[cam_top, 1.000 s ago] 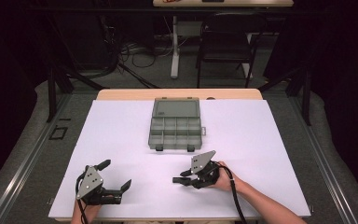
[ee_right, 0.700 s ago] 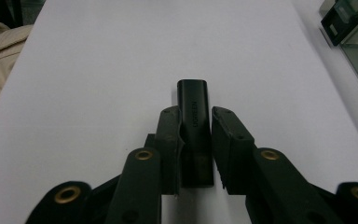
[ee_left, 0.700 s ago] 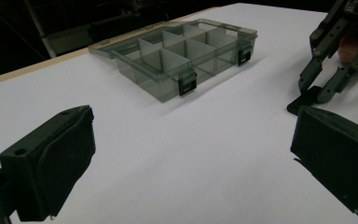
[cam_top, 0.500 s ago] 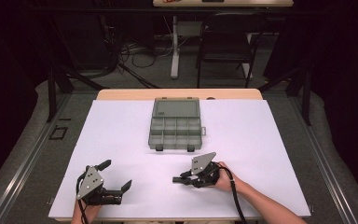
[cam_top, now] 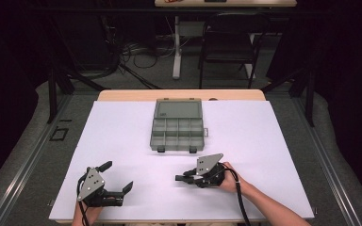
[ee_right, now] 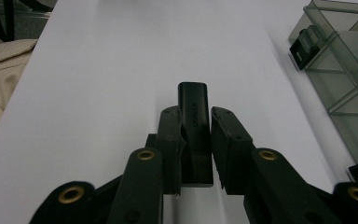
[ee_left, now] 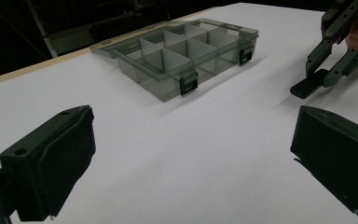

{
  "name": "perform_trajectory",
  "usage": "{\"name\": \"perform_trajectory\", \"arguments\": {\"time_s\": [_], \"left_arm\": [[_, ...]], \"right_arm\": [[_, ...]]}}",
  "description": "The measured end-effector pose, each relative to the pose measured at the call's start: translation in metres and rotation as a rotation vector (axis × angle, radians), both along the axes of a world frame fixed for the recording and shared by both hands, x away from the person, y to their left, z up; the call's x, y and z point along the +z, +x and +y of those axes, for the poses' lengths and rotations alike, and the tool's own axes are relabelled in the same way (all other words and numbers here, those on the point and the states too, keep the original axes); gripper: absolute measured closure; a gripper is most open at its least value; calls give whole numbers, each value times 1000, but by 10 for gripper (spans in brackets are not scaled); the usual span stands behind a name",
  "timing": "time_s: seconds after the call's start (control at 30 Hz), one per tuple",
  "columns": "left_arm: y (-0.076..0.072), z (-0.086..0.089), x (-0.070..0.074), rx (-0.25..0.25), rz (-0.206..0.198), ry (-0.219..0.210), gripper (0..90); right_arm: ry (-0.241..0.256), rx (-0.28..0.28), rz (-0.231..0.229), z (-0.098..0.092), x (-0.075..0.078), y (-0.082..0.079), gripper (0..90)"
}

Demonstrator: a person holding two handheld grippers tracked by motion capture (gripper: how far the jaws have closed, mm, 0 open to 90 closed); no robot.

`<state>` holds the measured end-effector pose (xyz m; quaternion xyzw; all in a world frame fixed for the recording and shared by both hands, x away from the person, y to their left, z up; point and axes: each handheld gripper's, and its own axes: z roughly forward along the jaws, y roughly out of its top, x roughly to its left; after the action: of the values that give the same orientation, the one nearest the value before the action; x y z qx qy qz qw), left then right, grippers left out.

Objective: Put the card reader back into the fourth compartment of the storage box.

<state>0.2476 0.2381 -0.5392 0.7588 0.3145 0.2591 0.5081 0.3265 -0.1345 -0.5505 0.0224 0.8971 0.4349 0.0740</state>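
Observation:
A smoky clear compartment box (cam_top: 176, 134) lies at the table's far middle, lid folded back (cam_top: 178, 109), its cells empty. It also shows as the box (ee_left: 182, 51) and the box (ee_right: 349, 70). My right gripper (cam_top: 180, 178) rests on the white sheet in front of the box, pointing left. It is shut on a small black rectangular block (ee_right: 194, 121), which sticks out past the jaws. The left gripper view shows the same block (ee_left: 307, 86) held just above the sheet. My left gripper (cam_top: 117, 176) sits at the front left, jaws wide apart with nothing between them (ee_left: 191, 154).
A white sheet (cam_top: 264, 141) covers the table, with a wooden strip (cam_top: 179, 94) showing at the far edge. Beyond it stand a black chair (cam_top: 228, 42) and floor cables (cam_top: 136, 52). A beige sleeve (ee_right: 0, 70) lies left of the right gripper.

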Motion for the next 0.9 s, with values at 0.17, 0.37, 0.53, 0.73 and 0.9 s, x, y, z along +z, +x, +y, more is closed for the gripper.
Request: {"name": "perform_trajectory", "arguments": {"time_s": [0.17,0.37,0.53,0.73,0.9], "left_arm": [[0,0,0,0,0,1,0],[0,0,0,1,-2,0,0],[0,0,0,0,-2,0,0],[0,0,0,2,-1,3,0],[0,0,0,3,-2,3,0]], "right_arm": [[5,-14,-4,-3,4,-1,740],[17,-31,-15,-8,11,-2,740],[21,-45,-24,-11,14,-2,740],[25,-58,-29,-15,17,-3,740],[26,-69,-35,-18,20,-2,740]]}}
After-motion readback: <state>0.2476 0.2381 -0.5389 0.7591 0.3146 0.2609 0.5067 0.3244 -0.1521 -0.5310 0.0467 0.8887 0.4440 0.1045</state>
